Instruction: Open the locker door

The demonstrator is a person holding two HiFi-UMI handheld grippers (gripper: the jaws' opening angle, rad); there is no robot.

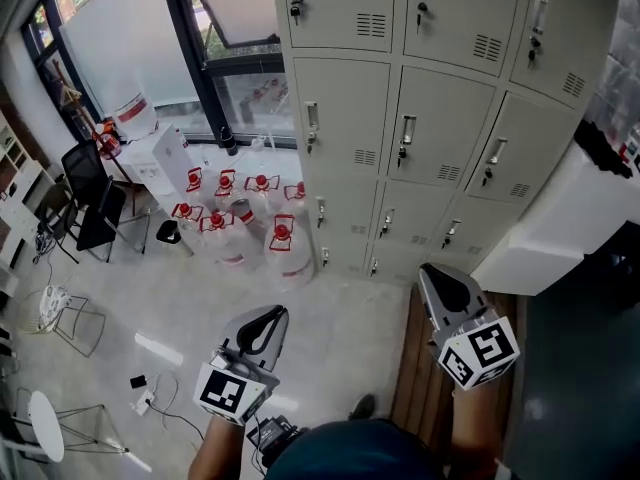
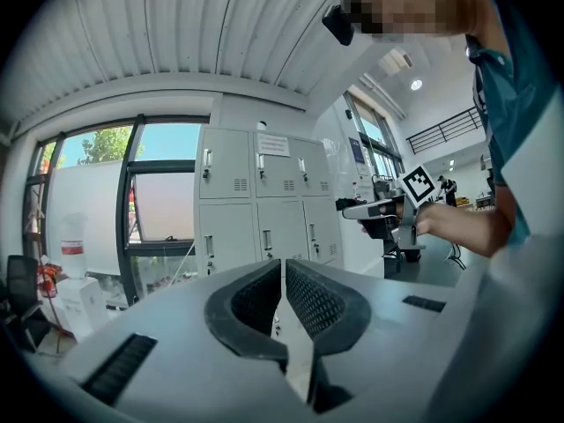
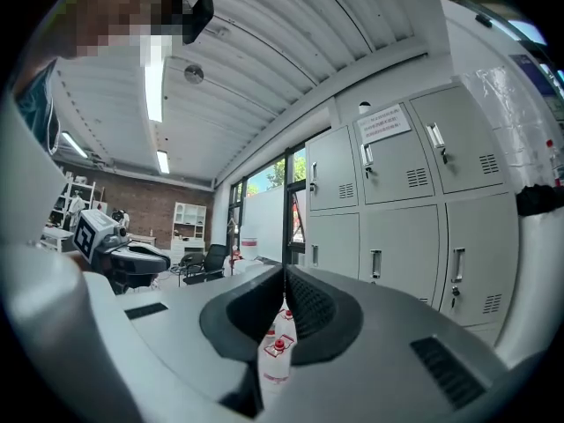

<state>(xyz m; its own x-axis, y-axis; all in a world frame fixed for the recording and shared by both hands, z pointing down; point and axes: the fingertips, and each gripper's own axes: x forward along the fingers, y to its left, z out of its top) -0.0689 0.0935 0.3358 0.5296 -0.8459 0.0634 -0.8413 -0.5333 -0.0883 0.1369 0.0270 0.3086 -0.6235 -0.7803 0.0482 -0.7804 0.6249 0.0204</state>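
A bank of pale grey lockers (image 1: 420, 118) stands ahead, every door closed, each with a small handle and lock on its left side. My left gripper (image 1: 274, 315) hangs over the floor, well short of the lockers, shut with nothing in it. My right gripper (image 1: 430, 271) is nearer the bottom row of doors and is also shut and empty. In the left gripper view the jaws (image 2: 282, 270) meet on a thin line, with the lockers (image 2: 264, 201) far off and the right gripper (image 2: 379, 208) to the side. In the right gripper view the jaws (image 3: 284, 276) are closed and the lockers (image 3: 397, 201) stand to the right.
Several water jugs with red caps (image 1: 240, 223) stand on the floor left of the lockers. A big white housing (image 1: 560, 228) juts in at the right. A black chair (image 1: 90, 193), a wire stool (image 1: 75, 323) and cables lie at the left, under the window.
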